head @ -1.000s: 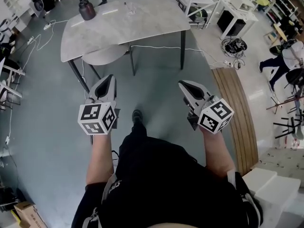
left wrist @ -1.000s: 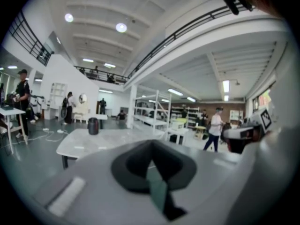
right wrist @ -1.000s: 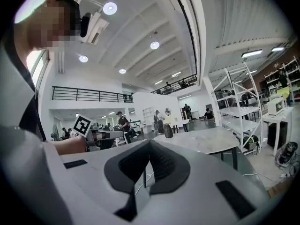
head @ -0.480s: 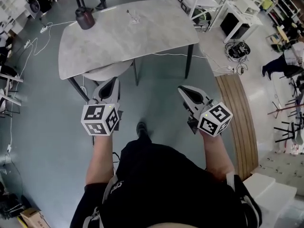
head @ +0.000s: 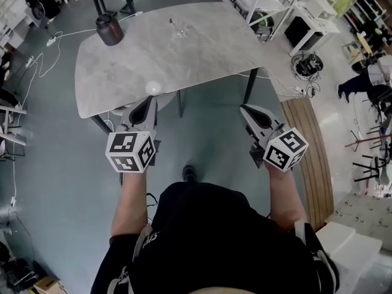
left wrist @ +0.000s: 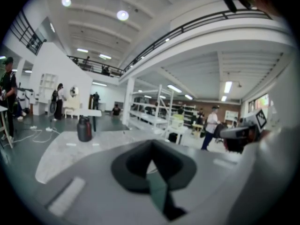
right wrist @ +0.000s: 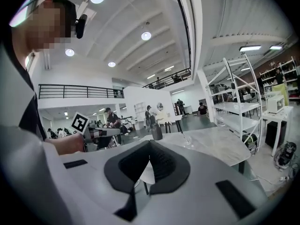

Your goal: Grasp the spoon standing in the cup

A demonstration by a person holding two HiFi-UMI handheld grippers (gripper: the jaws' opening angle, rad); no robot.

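Far left on the desk (head: pixel 184 60) stands a dark jar (head: pixel 109 29), not our target. The left gripper (head: pixel 149 100) hovers at the near edge, jaws together, nothing in them. The clear cup (head: pixel 178 29) sits toward the far edge, well apart from both grippers, its spoon (head: pixel 173 23) just a thin sliver. The right gripper (head: pixel 245 108), short of the desk, is pressed together too and empty. My call: spread one gripper's jaws early, come in above the rim, pinch the handle. The spoon's lean is too small to read.
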